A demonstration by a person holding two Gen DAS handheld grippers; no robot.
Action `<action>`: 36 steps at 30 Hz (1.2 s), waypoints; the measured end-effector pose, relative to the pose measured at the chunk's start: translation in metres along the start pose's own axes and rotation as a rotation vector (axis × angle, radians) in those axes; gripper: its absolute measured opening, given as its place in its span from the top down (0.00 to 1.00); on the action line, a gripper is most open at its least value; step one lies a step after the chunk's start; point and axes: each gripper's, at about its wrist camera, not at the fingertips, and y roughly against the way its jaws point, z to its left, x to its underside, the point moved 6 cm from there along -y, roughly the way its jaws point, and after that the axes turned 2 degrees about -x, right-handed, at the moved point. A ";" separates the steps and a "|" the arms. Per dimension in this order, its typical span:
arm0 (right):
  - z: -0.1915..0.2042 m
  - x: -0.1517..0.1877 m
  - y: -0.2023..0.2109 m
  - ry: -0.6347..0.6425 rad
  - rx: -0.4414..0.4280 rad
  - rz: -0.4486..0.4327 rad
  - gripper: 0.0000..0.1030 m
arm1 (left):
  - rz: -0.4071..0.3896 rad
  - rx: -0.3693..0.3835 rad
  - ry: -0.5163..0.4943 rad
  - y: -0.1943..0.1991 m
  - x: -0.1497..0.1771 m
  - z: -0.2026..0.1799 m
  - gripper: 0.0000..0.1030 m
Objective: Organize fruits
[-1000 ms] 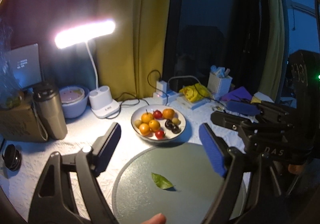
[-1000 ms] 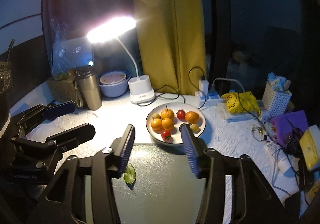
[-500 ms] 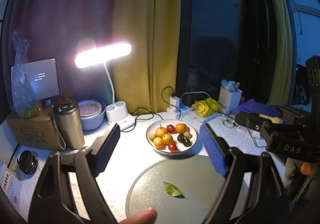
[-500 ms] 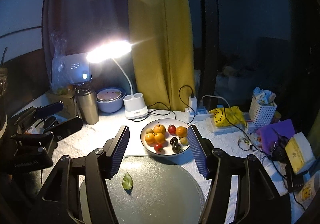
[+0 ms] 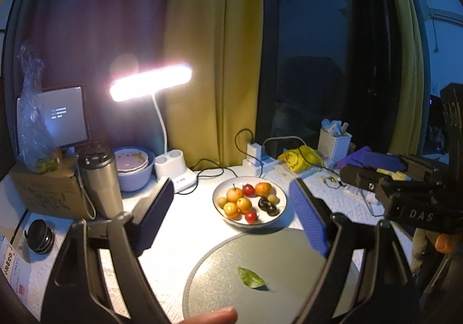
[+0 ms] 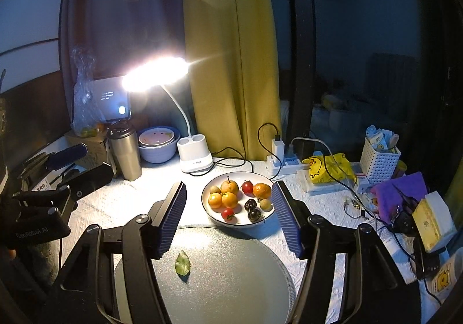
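Your right tongs have just been opening, empty, framing the fruit bowl; left tongs gape too, ready to pick.

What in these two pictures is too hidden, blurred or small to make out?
- Screen text, left view: too small to read.
- Plastic bag contents, right view: crinkled film blurs them.
- Gray mat near edge, both views: cut off by the frame and gripper arms.
- Lamp head, both views: glare washes it out.
- Room behind the window: too dark.
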 end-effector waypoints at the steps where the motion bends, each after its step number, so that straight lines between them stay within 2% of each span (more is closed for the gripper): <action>1: 0.000 0.000 0.000 0.000 0.000 0.001 0.38 | 0.001 0.001 0.001 0.000 0.000 0.000 0.20; 36: -0.003 0.000 -0.006 0.004 0.000 0.008 0.37 | 0.013 0.010 0.004 -0.014 0.003 -0.003 0.20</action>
